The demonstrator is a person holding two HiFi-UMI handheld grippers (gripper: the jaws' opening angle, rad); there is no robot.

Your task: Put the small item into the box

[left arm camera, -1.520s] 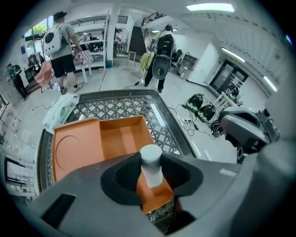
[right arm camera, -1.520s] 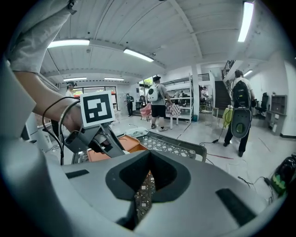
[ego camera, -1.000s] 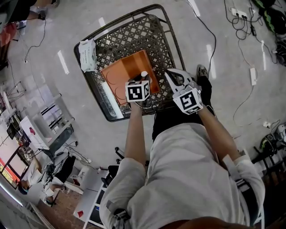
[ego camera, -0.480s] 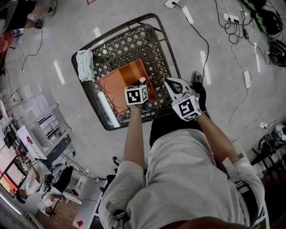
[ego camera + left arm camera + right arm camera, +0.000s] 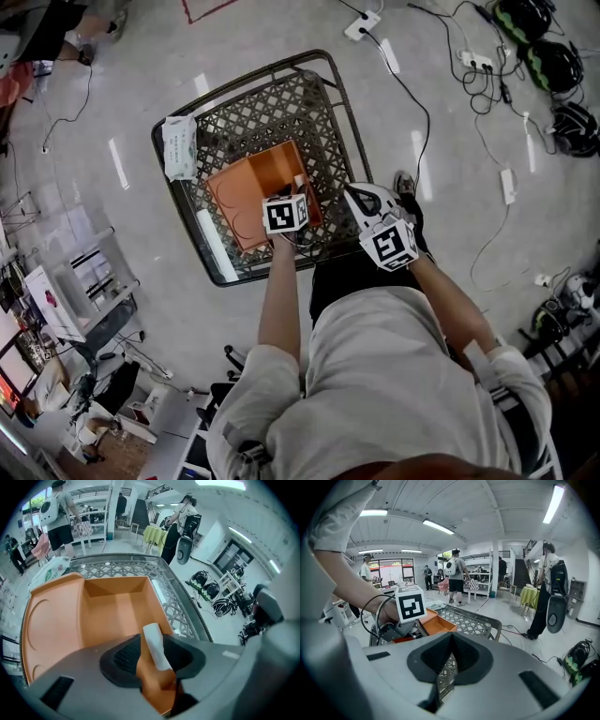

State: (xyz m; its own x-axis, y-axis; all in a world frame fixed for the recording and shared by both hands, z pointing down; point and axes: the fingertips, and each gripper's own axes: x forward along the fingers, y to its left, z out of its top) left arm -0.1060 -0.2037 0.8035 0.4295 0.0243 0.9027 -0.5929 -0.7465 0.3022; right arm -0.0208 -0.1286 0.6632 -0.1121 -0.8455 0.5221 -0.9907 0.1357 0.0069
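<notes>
While your left claw (image 5: 153, 641) clamps the small item (image 5: 158, 681) at frame centre, advance it over the orange box (image 5: 112, 609) before releasing; the right claw (image 5: 450, 654) sits closed, empty.

bright ceiling light, floor glare, fisheye edges

Both arms reach forward from the torso, forearms bare and side by side. The left arm (image 5: 281, 300) is almost straight. Its left gripper (image 5: 296, 192) tips steeply down, jaws part-way apart and clamped on a small item (image 5: 153, 645) that stands between them. The right arm (image 5: 455, 305) bends at the elbow. The right gripper (image 5: 356, 195) slants gently down, jaws closed together with nothing between them.
</notes>
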